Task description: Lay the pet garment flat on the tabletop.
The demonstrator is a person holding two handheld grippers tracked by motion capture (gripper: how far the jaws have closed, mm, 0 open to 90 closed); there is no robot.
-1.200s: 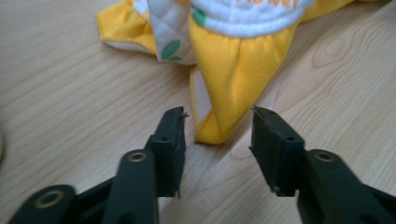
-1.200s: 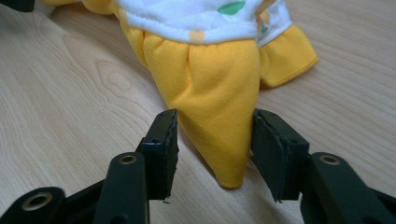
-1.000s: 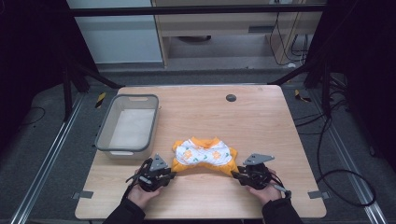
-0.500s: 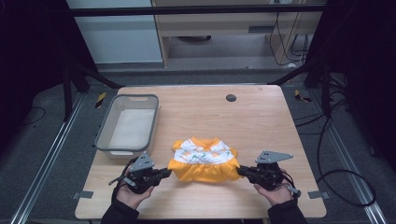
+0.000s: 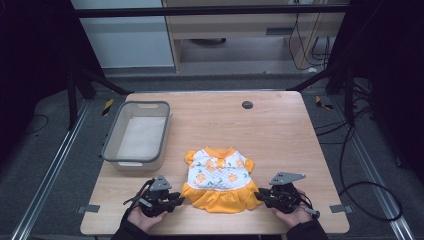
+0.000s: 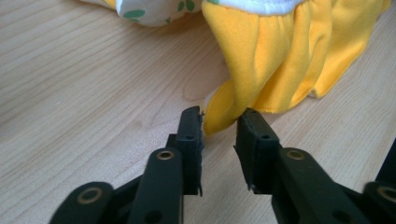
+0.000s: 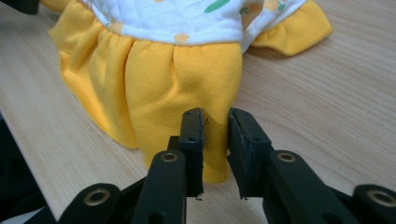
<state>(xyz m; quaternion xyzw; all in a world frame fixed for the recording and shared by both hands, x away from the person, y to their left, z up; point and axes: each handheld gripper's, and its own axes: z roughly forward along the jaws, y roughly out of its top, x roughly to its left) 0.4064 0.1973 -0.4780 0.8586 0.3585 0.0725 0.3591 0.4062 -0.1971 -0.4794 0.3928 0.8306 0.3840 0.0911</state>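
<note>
At the table's near edge, the left gripper (image 5: 176, 199) and the right gripper (image 5: 261, 195) flank the hem of a small doll-sized dress with a white floral quilted bodice and gathered orange-yellow skirt (image 5: 218, 179). Each gripper's jaws stand parted around a skirt corner: in the left gripper view a fold of hem sits between them unpinched; in the right gripper view the fabric edge lies in the gap. The dress lies flat, collar away from the person, on the light wooden table (image 5: 280, 130). Farther left stands a grey rectangular plastic bin (image 5: 137, 134).
</note>
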